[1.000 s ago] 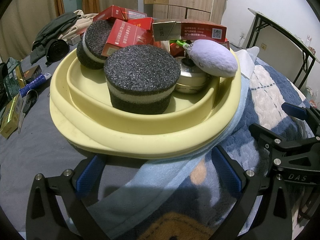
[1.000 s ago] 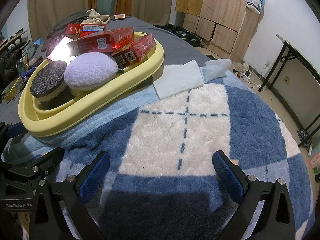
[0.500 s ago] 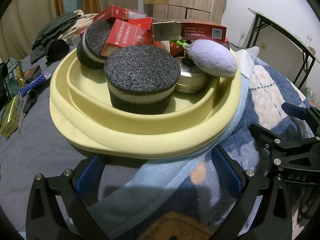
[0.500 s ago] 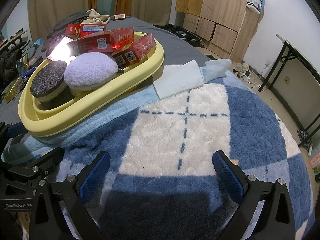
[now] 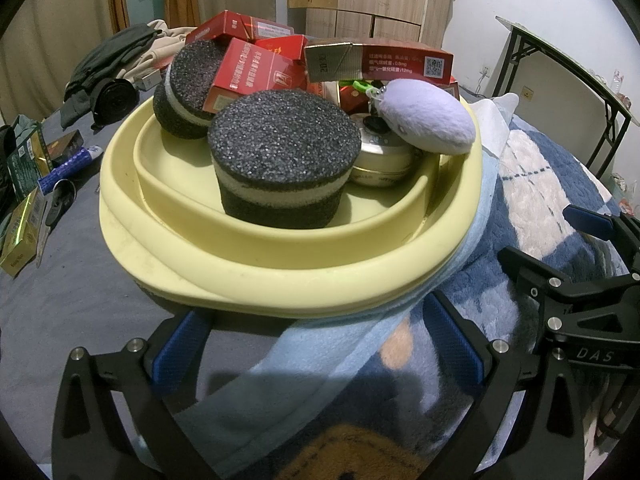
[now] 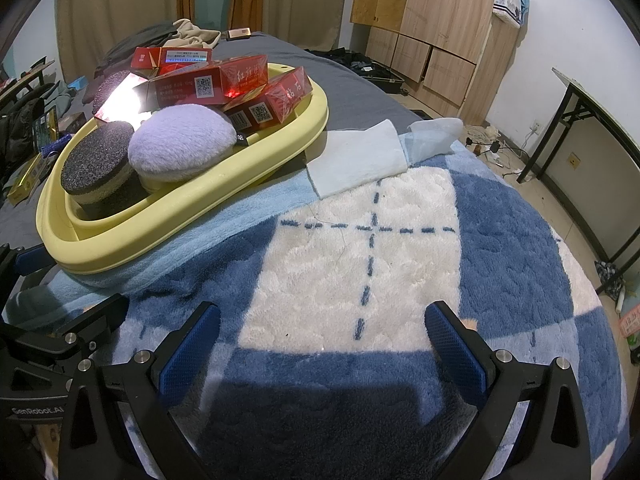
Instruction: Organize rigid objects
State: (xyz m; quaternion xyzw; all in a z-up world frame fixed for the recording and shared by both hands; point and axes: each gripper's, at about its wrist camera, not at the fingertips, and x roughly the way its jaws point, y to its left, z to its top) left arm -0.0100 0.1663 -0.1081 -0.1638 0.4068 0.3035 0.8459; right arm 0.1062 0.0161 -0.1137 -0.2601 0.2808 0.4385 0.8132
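Observation:
A pale yellow basin (image 5: 280, 276) (image 6: 188, 208) rests on a bed, holding two black sponge pucks (image 5: 280, 160) (image 6: 96, 168), a lilac plush puff (image 5: 428, 120) (image 6: 184, 144), a round metal tin (image 5: 384, 156) and several red cartons (image 5: 380, 62) (image 6: 208, 84). My left gripper (image 5: 316, 354) stands open just in front of the basin's near rim, nothing between its fingers. My right gripper (image 6: 320, 344) is open over the blue-and-white blanket (image 6: 400, 240), to the right of the basin, and holds nothing.
A light blue towel (image 6: 356, 164) lies by the basin's far end. Green boxes (image 5: 24, 160), a blue tube (image 5: 64, 168) and dark clothes (image 5: 108, 72) litter the grey sheet at left. A folding table (image 6: 592, 120) and wooden cupboards (image 6: 440, 20) stand beyond the bed.

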